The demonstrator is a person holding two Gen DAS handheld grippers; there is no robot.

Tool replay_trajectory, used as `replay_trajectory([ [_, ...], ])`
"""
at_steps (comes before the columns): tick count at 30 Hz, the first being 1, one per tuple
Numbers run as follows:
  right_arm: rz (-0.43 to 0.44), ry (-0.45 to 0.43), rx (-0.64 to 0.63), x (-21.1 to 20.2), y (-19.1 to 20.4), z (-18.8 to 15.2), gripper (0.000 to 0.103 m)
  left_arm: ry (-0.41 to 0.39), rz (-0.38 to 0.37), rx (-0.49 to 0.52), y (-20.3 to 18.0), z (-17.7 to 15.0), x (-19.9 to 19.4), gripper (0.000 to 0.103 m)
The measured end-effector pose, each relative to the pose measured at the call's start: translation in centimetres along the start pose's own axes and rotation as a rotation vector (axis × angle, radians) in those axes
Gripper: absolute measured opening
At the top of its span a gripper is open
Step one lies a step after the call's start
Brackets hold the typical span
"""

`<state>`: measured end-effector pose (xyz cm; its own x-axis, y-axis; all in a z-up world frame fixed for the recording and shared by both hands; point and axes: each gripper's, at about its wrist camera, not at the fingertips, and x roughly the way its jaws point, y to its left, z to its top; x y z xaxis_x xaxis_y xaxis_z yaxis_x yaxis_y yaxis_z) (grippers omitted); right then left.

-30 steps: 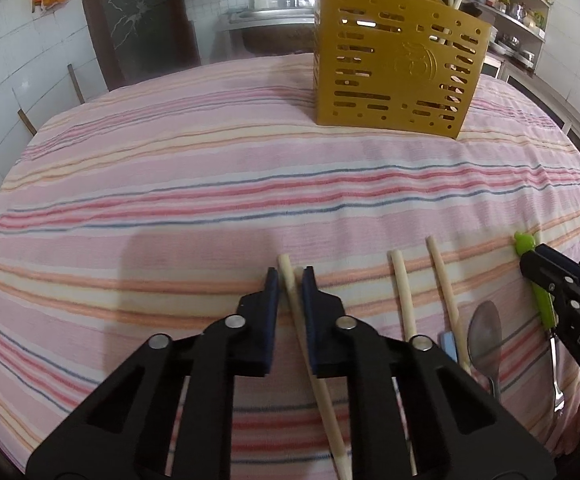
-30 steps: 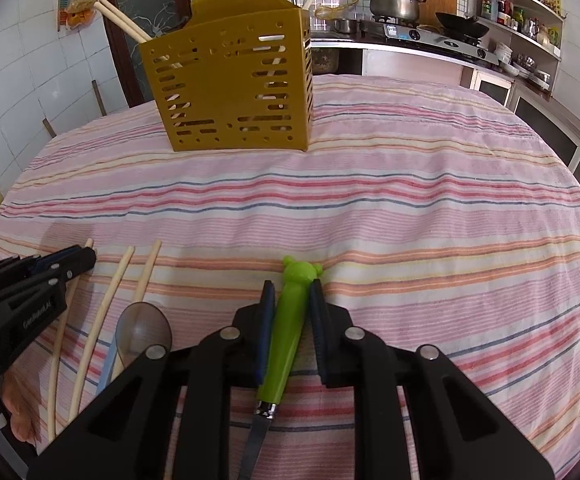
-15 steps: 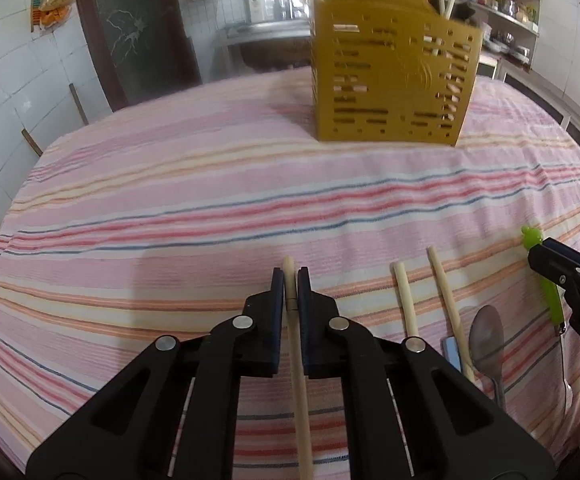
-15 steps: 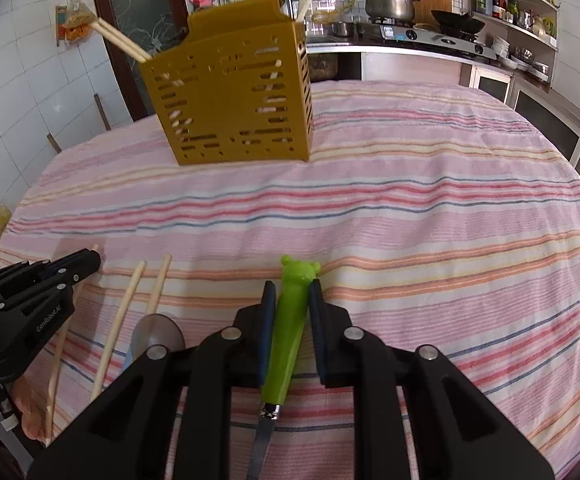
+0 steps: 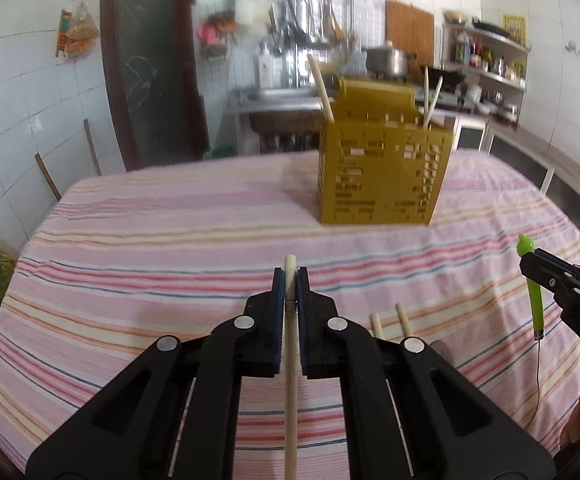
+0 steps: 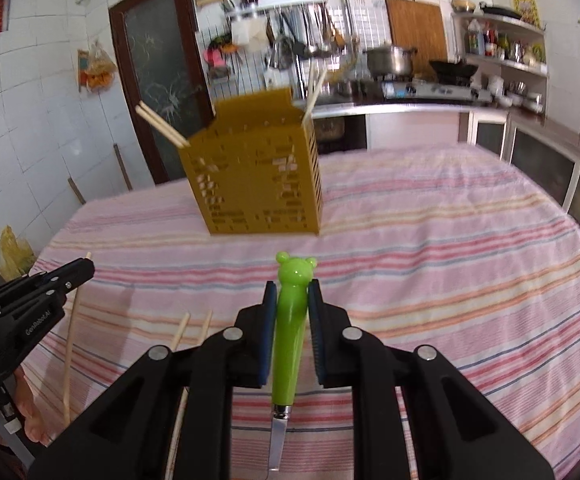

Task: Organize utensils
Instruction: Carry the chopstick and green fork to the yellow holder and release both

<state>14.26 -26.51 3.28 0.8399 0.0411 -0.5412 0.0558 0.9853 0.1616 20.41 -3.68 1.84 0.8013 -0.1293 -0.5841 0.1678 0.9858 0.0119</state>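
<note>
My left gripper point(image 5: 290, 280) is shut on a wooden chopstick point(image 5: 290, 360) and holds it above the striped tablecloth point(image 5: 169, 248). My right gripper point(image 6: 293, 294) is shut on a green bear-handled utensil point(image 6: 290, 328) with a metal end pointing back, also lifted. The yellow slotted utensil holder point(image 5: 382, 176) stands upright at the far side of the table, ahead of both grippers; it also shows in the right wrist view point(image 6: 253, 184). Chopsticks stick out of its top. Two more chopsticks point(image 5: 390, 320) lie on the cloth between the grippers.
The other gripper shows at each view's edge: the right one point(image 5: 566, 292) and the left one point(image 6: 33, 304). Behind the table stand a kitchen counter with a pot point(image 6: 390, 60), shelves point(image 6: 502, 52) and a dark door point(image 5: 149, 72).
Both grippers have risen off the cloth with their utensils, the left having shut on its chopstick, and tilted up toward the holder. The spoon on the cloth has dropped out of view.
</note>
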Motion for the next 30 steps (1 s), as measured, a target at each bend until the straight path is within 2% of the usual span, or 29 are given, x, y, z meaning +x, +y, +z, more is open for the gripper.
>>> replay_trajectory([
  [19,0.012,-0.147,-0.011,-4.4,0.6,0.6,0.016,-0.16,-0.05,-0.074,3.7,0.1,-5.8,0.005],
  [30,-0.007,-0.223,-0.007,-6.4,0.4,1.1,0.016,-0.243,-0.076,-0.071,3.3,1.4,-7.6,0.005],
])
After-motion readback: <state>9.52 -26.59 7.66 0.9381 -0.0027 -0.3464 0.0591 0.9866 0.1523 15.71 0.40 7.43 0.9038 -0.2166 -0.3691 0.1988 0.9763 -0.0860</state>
